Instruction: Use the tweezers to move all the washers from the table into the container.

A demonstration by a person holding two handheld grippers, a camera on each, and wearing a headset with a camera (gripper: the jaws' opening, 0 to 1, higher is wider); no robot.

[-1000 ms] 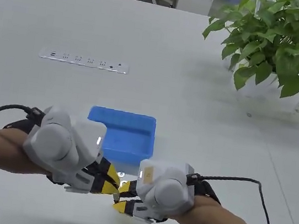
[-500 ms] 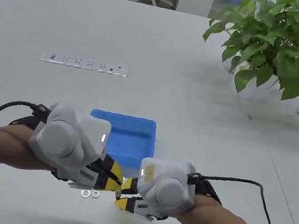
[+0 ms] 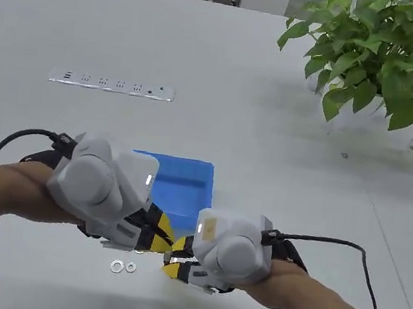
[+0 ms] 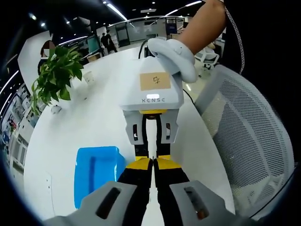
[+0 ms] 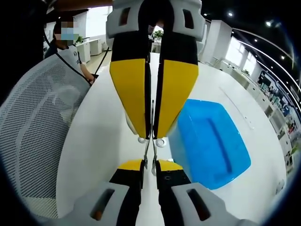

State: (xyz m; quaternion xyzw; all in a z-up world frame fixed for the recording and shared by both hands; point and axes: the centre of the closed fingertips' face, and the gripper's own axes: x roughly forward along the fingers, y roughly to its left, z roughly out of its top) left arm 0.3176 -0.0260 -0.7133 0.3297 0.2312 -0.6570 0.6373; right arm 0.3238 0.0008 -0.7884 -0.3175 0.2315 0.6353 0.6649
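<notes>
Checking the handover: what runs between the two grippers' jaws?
The tweezers, spanning from right gripper to left gripper, seen in the right gripper view.

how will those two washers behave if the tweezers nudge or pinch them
The washers lie flat on the smooth table, so a nudge probably slides rather than rolls them. They look like thin shiny metal: likely stiff, light, and slippery between the tweezers.
</notes>
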